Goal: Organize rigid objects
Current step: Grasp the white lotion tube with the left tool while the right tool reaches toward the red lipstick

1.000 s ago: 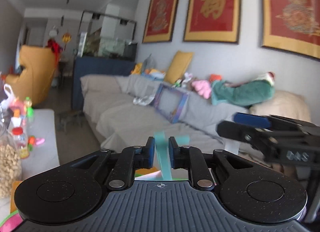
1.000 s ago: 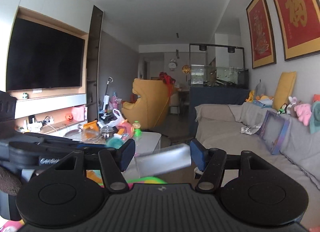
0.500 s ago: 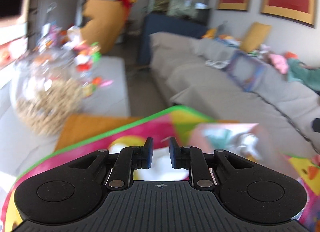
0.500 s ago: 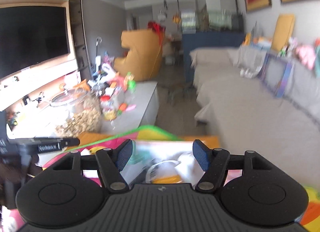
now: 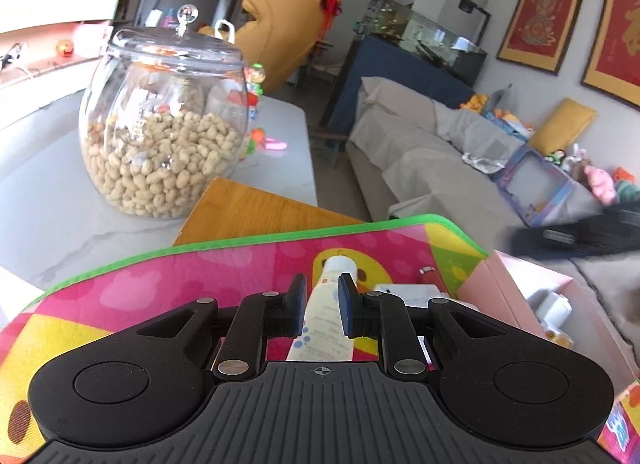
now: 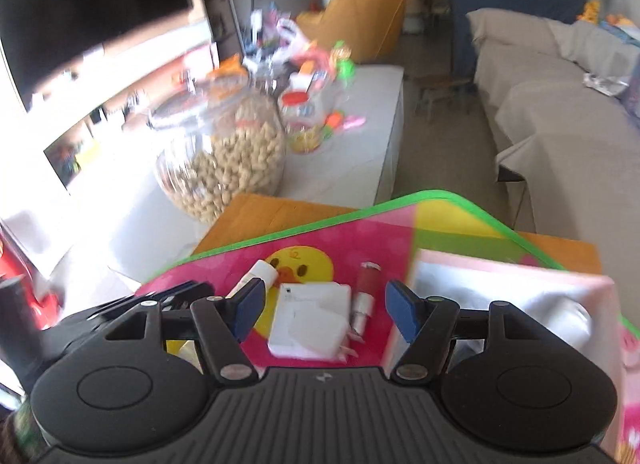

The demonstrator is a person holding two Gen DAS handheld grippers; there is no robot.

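Note:
My left gripper (image 5: pixel 322 296) is low over the colourful play mat (image 5: pixel 224 268), its jaws close on either side of a white lotion tube (image 5: pixel 329 316) lying there. The tube's cap also shows in the right wrist view (image 6: pixel 260 272). My right gripper (image 6: pixel 325 310) is open and empty above a white power adapter (image 6: pixel 310 320) and a red lipstick (image 6: pixel 366 292). A pink box (image 6: pixel 512 304) stands to the right, open, with white items inside (image 5: pixel 556 310).
A glass jar of peanuts (image 5: pixel 160 139) stands on the white table (image 5: pixel 48 199) beyond a wooden board (image 5: pixel 248 207). Small toys and bottles (image 6: pixel 316 103) sit farther back. A grey sofa (image 5: pixel 432 151) runs along the right.
Both grippers swung down from facing the room to the mat. The left gripper no longer holds the teal piece and now straddles the tube. The right gripper's pale object is gone.

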